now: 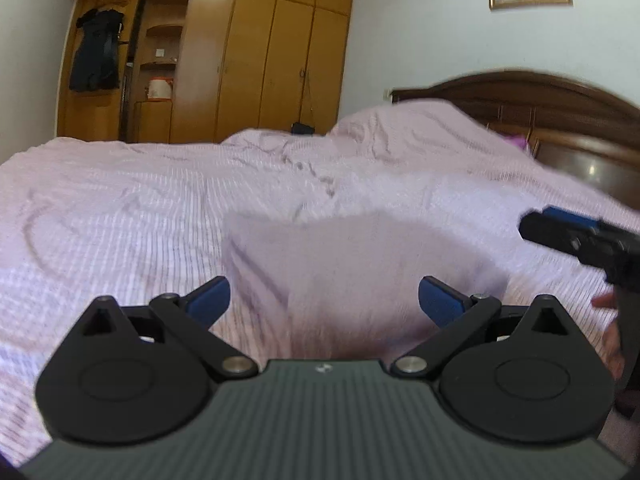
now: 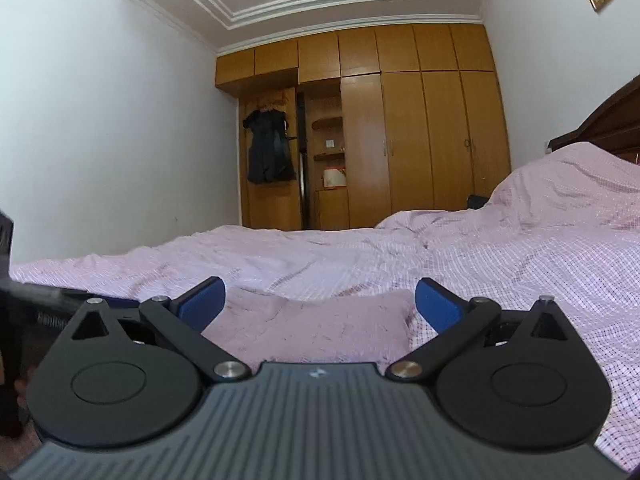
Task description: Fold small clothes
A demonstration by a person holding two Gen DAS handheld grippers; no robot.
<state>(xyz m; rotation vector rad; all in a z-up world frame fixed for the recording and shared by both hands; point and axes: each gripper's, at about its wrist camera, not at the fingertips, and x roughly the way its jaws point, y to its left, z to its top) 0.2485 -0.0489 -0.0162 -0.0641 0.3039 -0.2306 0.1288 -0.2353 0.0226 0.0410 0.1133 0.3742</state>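
Observation:
A small pale pink garment (image 1: 360, 264) lies flat on the pink bed cover, blurred, just ahead of my left gripper (image 1: 324, 300). That gripper is open, its blue pads wide apart with nothing between them. The right gripper's fingers (image 1: 560, 228) reach in from the right edge, above the cloth's right side. In the right wrist view the same pink garment (image 2: 320, 328) lies below my right gripper (image 2: 320, 304), which is open and holds nothing. Part of the left gripper's body (image 2: 40, 300) shows at the left edge.
The wide bed (image 1: 120, 200) has a rumpled pink checked cover (image 2: 520, 260). A dark wooden headboard (image 1: 560, 120) stands at the right. Beyond the bed is a wooden wardrobe (image 2: 400, 140) with a dark garment (image 2: 268, 148) hanging on it. A person's hand (image 1: 612, 340) shows at the right.

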